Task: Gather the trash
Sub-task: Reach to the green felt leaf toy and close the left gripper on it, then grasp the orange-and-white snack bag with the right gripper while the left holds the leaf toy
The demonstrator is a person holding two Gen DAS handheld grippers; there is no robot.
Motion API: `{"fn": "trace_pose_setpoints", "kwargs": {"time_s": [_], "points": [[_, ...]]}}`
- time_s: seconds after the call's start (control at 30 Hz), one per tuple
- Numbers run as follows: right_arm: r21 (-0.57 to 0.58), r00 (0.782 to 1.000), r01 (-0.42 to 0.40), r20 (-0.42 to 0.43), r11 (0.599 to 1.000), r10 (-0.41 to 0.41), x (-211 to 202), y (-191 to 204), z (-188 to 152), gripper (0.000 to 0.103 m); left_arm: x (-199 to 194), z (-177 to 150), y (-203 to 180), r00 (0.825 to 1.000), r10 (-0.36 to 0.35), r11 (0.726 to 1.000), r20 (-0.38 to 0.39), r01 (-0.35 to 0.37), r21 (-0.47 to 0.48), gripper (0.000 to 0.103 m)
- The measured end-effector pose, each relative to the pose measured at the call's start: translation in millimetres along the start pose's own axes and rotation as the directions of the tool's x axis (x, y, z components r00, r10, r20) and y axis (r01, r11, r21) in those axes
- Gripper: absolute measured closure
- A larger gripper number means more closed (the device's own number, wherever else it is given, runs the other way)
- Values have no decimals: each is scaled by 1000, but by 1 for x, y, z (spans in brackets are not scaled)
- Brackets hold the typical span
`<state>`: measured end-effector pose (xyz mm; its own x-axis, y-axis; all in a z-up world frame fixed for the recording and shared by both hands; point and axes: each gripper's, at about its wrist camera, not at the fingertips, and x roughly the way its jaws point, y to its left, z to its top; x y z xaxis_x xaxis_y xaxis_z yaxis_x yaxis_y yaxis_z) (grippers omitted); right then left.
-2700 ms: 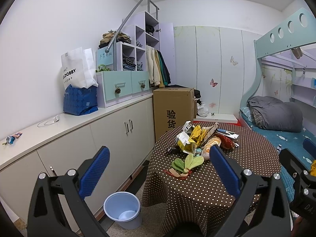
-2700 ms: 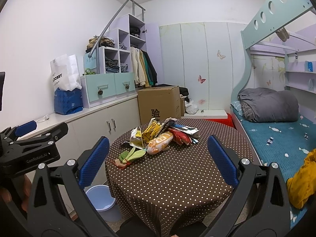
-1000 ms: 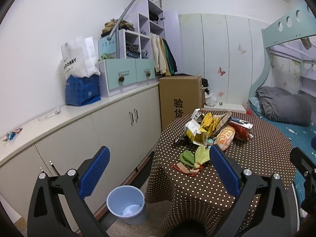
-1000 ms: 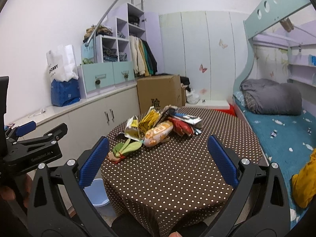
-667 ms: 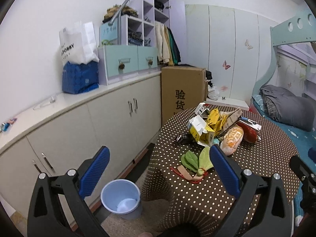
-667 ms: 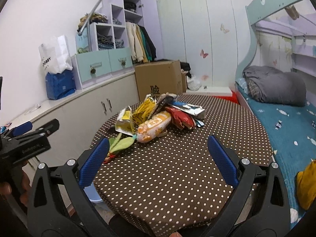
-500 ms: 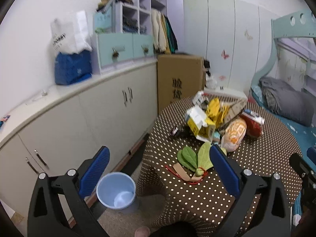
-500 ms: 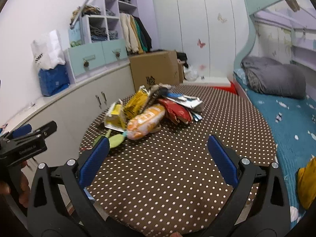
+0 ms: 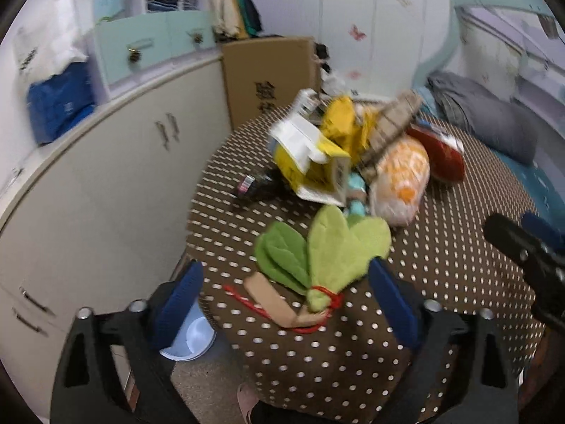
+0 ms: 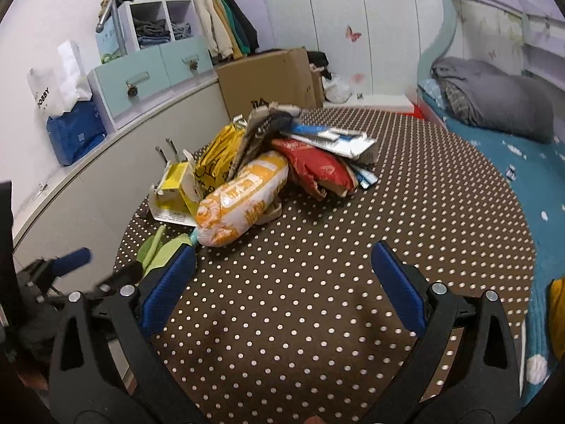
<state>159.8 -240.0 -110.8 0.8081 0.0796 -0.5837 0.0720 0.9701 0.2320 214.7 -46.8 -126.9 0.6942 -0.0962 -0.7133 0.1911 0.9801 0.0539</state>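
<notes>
A heap of trash lies on a round table with a brown dotted cloth (image 10: 406,212): a yellow carton (image 9: 310,166), an orange-and-white snack bag (image 10: 240,198), a red bag (image 10: 314,168), yellow wrappers and flat packets. A green felt leaf bunch with a tan tag (image 9: 317,254) lies nearest, between the pads of my open, empty left gripper (image 9: 282,304). My right gripper (image 10: 282,282) is open and empty above the bare cloth, short of the snack bag. A light blue bin (image 9: 190,339) stands on the floor left of the table.
White cabinets (image 9: 106,176) run along the left wall. A cardboard box (image 10: 268,77) stands behind the table. A bunk bed with a grey duvet (image 10: 494,102) is at the right. The right gripper's body (image 9: 526,258) shows at the left view's right edge.
Both grippers have moved forward and down toward the table. The trash heap and the green leaf bunch are much closer. The jaws stay open.
</notes>
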Motion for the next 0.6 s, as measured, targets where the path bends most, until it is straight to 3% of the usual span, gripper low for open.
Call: {"fn": "trace_pose_setpoints", "kwargs": {"time_s": [0.17,0.23,0.3,0.37,0.53,0.6], "points": [[2,1000,5,-27,1000,-5,13,2,-3,6,21,-2,-5,997,-60,998,-49,60,14,41],[6,999,7,-32,1000,-7,16,3,-1,6,21,0,-3,996,-80,997,-49,81,16,54],[9,999,5,-33,1000,-5,17,4,0,6,19,2,0,990,-132,991,-47,133,11,81],[12,999,-2,-33,1000,2,18,7,2,6,18,2,3,983,-173,985,-53,173,-3,91],[-4,999,-17,-40,1000,17,26,22,6,6,4,2,26,988,-155,985,23,156,-69,96],[-10,999,-24,-44,1000,24,30,28,8,6,-3,5,40,991,-117,987,66,124,-105,96]]}}
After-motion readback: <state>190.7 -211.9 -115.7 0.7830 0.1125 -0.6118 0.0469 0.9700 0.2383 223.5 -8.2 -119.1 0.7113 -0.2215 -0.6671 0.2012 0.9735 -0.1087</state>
